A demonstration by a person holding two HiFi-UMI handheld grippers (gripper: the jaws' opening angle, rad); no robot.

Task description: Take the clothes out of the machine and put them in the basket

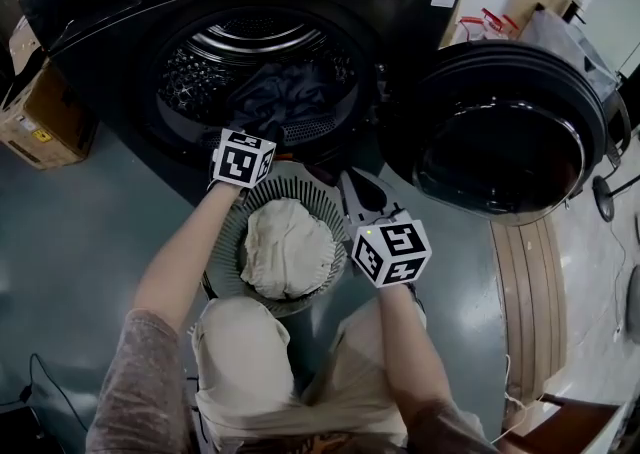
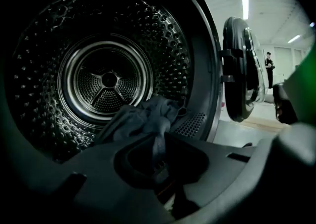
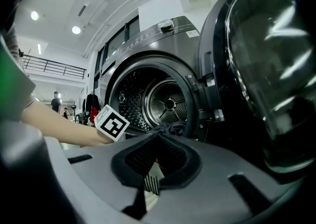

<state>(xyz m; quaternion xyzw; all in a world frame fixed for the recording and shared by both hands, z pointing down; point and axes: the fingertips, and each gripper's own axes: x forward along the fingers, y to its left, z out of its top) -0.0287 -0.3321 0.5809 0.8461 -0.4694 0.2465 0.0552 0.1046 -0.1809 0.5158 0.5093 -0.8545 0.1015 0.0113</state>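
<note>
The black front-loading machine (image 1: 120,2) stands with its drum (image 2: 106,77) open, and a heap of dark clothes (image 1: 285,92) lies at the drum's front lip. My left gripper (image 1: 268,130) reaches into the drum mouth. In the left gripper view a strip of the dark garment (image 2: 143,119) runs down between its jaws, and my left gripper (image 2: 159,156) is shut on that strip. My right gripper (image 1: 352,182) hangs over the far rim of the round ribbed basket (image 1: 225,242), shut with nothing in it. A cream garment (image 1: 288,247) lies in the basket.
The machine's round door (image 1: 500,142) hangs open to the right, close beside my right gripper. A cardboard box (image 1: 45,117) sits on the floor at the left. A wooden board (image 1: 530,302) lies on the floor at the right. My knees are just behind the basket.
</note>
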